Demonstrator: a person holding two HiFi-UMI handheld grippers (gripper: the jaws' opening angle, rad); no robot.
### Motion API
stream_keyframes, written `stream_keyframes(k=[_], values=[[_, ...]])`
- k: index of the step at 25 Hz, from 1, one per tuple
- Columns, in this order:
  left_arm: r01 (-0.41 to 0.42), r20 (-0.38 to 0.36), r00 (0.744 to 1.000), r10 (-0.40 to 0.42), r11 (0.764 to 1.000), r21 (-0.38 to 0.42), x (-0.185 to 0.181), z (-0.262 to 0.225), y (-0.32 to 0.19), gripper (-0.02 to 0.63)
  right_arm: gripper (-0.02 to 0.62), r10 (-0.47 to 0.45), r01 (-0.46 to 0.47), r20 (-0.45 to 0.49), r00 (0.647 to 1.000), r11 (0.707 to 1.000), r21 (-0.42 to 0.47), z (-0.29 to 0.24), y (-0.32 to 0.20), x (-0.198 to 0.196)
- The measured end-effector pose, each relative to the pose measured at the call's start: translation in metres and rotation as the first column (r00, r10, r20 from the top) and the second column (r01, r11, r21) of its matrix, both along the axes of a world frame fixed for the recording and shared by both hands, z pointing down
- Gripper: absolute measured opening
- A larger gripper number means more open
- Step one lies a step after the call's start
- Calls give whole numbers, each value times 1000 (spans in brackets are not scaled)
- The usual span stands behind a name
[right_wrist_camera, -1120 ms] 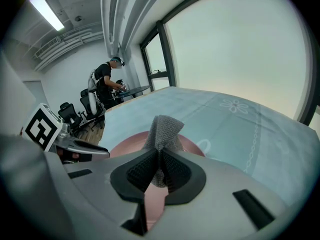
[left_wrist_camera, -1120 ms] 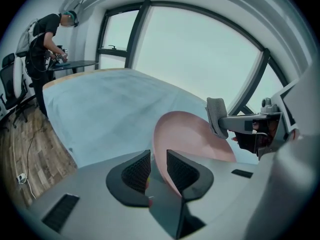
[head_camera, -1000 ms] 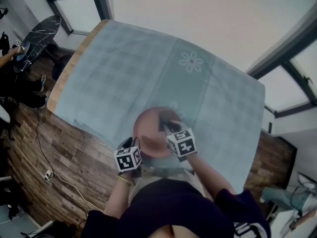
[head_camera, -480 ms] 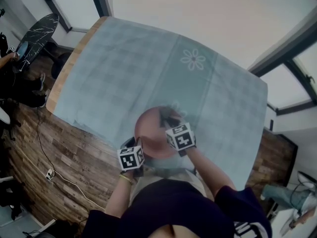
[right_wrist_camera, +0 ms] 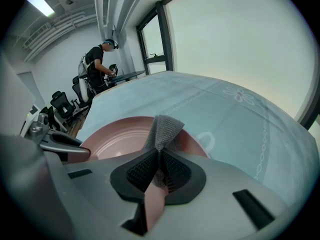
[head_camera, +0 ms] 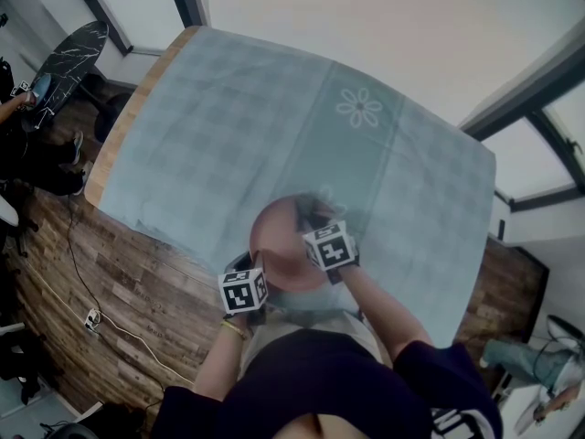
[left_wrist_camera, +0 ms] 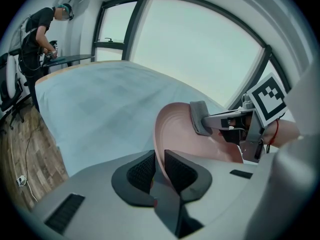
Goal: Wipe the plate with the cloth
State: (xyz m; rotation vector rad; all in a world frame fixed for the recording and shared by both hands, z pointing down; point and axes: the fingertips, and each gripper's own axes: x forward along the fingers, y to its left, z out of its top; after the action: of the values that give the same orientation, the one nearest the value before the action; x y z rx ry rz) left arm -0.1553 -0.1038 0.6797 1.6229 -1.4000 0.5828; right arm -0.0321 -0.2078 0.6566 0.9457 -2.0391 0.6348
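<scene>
We see L gripper [left_wrist_camera: 159, 170] clamping round pink plate [head_camera: 277, 242] at 7 o'clock; R gripper [right_wrist_camera: 159, 171], pinching grey knit cloth [right_wrist_camera: 165, 127], has slid twd 12.

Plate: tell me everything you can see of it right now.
The plate is round, pink and glossy, shallow, with concentric rings inside a raised rim. The left claw is shut on its near rim and holds it tilted over the near edge of the tablecloth. The grey cloth, pinched in the right claw, rests against its face.
</scene>
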Motion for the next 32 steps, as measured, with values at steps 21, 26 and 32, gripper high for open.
stream_keyframes(k=[21,26,32], values=[[0,-5,1000,0,1000,-1,1,1,1,69,32,-25,24,-65,998,1000,-19,18,-1,-8],[0,-7,1000,0,1000,0,0,1,0,69,32,-47,47,-51,998,999,-12,17,2,-19],[2,-3,1000,-2,1000,-8,1,1,1,69,32,-72,72,-35,997,997,-8,13,4,-28]])
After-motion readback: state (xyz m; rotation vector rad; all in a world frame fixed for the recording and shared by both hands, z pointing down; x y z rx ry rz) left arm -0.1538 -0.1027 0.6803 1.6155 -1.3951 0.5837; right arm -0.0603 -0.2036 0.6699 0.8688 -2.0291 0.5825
